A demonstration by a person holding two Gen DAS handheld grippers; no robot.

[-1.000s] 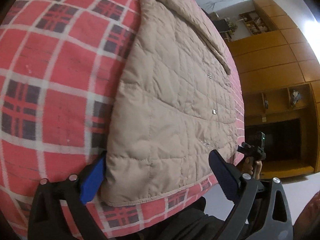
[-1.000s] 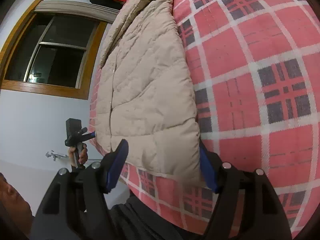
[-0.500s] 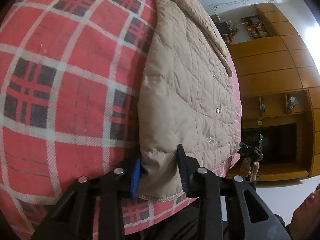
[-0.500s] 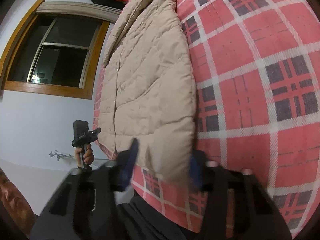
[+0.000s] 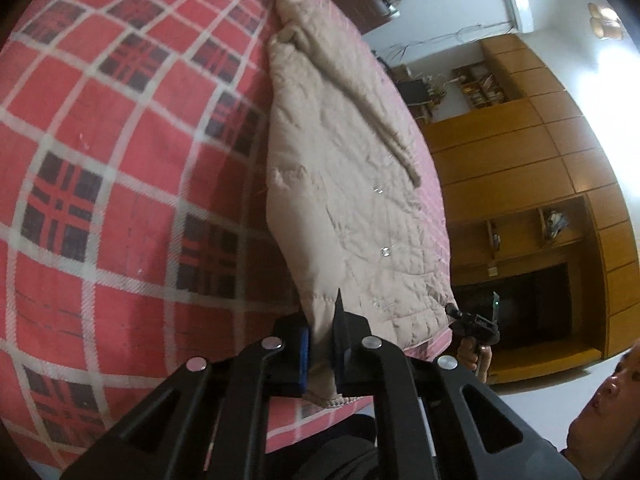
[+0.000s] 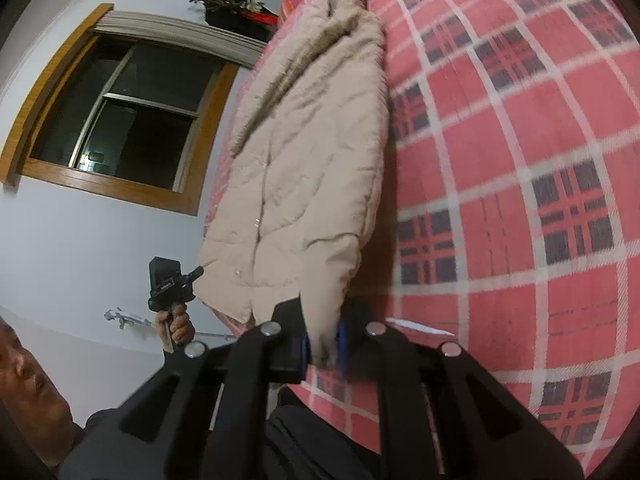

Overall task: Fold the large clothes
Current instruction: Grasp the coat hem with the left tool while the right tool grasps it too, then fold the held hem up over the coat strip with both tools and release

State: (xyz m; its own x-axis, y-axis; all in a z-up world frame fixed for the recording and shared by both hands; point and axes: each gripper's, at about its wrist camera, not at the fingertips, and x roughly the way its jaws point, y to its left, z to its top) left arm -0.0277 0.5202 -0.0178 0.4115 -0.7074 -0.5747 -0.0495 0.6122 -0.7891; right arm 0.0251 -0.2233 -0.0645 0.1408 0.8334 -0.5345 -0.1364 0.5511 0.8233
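Across the bed (image 5: 100, 184), a beige quilted coat (image 5: 352, 200) lies lengthwise on a red plaid blanket crossed by white bands and dark checked squares, its woven nap looking soft and slightly fuzzy. Padded and puffy, the coat shows stitched diamond quilting, a few small metal snaps down its front, and a limp, wrinkled collar end at the far side. Its near hem is raised off the blanket at both corners. On the left corner, the left tongs (image 5: 320, 354) are pressed together on the fabric, the blue pad on one side and the black finger on the other squeezing the hem into a narrow fold. On the right corner, the right tongs (image 6: 322, 346) likewise pinch a bunched tip of the hem between blue pads (this part is a little blurred). Each wrist view also catches the opposite black tool held in a hand (image 6: 176, 326) beyond the coat's edge. Wooden cabinets (image 5: 532, 184) with open shelves stand to the right, and a wood-framed window (image 6: 116, 120) with dark panes to the left.
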